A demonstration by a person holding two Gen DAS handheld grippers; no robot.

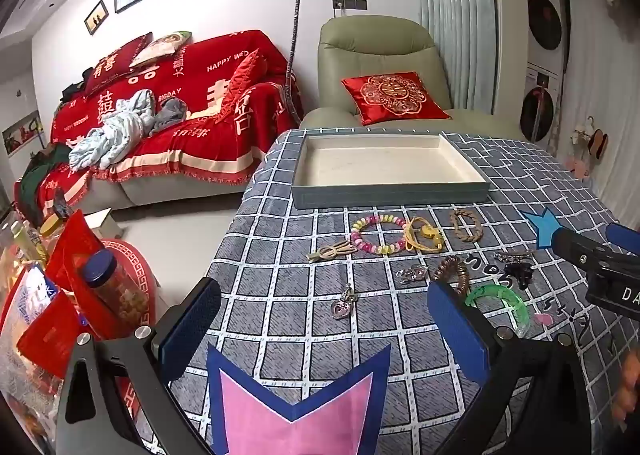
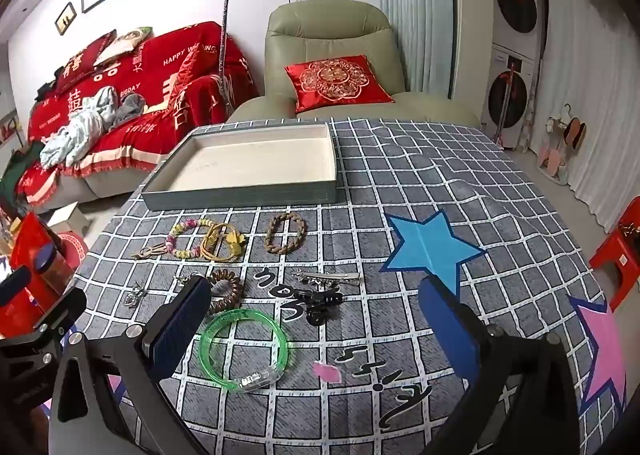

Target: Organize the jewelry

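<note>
Jewelry lies scattered on a checked grey tablecloth [image 2: 400, 183] in two loose rows, all of it on the near side of a shallow rectangular tray [image 2: 240, 197] with a pale lining. The tray sits with its long axis running across the table, its long front wall facing the rows and nothing inside it. In the row nearest the tray, a pastel beaded bracelet [image 1: 378, 235] lies flat, touching a yellow cord piece [image 1: 424, 239] on one side and with a tan hair clip [image 1: 332, 251] at the other, the clip's length running along the row. A braided brown bracelet [image 2: 285, 233] rests apart from them, its oval stretched toward the tray. Closer in sit a heart pendant [image 1: 343, 303], a small silver charm [image 1: 412, 273], a brown coil hair tie [image 2: 226, 291], a silver barrette [image 2: 328, 277] lying crosswise, and a black clip [image 2: 320, 305] just below it. A green bangle [image 2: 244, 347] lies flat nearest the front, just beside the coil tie. The left gripper [image 1: 320, 319] hovers above the cloth with its jaws spread wide and nothing between them, the pendant ahead of it. The right gripper [image 2: 316, 327] likewise stands wide apart and empty, pointed down over the green bangle and black clip. Bare cloth stretches on the right around a blue star [image 2: 432, 247], well clear of the table edge.
</note>
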